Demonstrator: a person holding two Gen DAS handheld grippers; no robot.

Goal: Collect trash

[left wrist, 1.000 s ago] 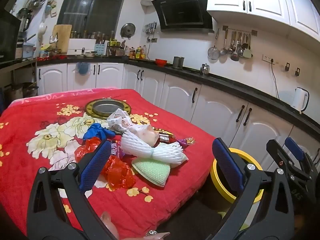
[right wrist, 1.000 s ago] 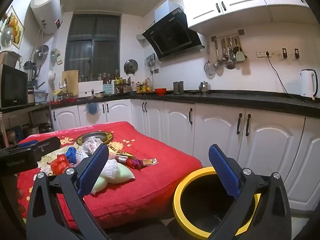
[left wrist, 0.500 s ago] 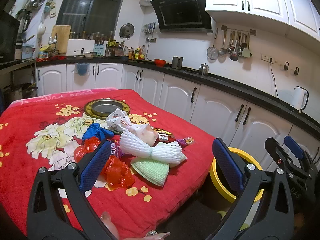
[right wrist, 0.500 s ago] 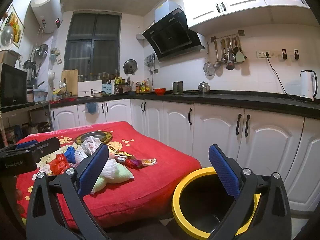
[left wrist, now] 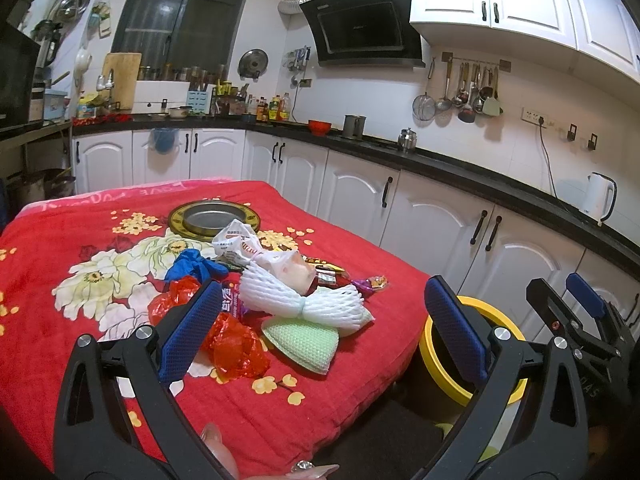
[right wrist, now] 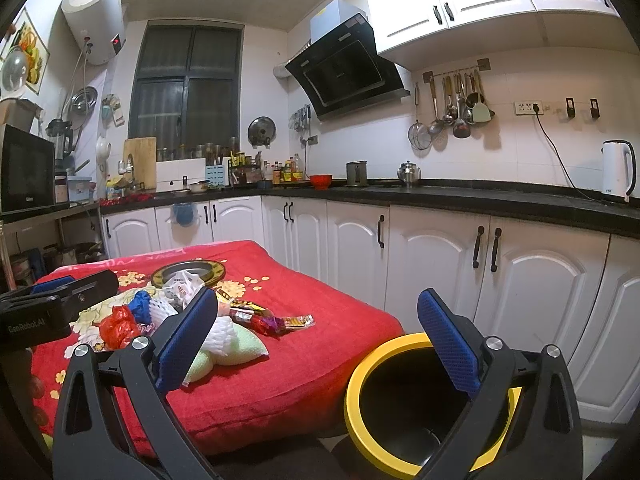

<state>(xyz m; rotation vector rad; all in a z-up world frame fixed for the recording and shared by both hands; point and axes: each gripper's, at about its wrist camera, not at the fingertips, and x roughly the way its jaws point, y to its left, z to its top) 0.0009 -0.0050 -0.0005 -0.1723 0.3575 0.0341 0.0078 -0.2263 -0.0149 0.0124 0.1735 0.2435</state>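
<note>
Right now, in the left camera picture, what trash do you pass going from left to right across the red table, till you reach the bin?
Red plastic bag → green foam pad → purple candy wrapper → yellow-rimmed trash bin.

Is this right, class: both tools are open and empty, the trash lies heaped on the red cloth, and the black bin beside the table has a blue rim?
One detail is wrong: the bin has a yellow rim, not blue, as the right wrist view shows. The rest holds: the left tool and right tool are open and empty, and the trash lies heaped on the red cloth.
</note>
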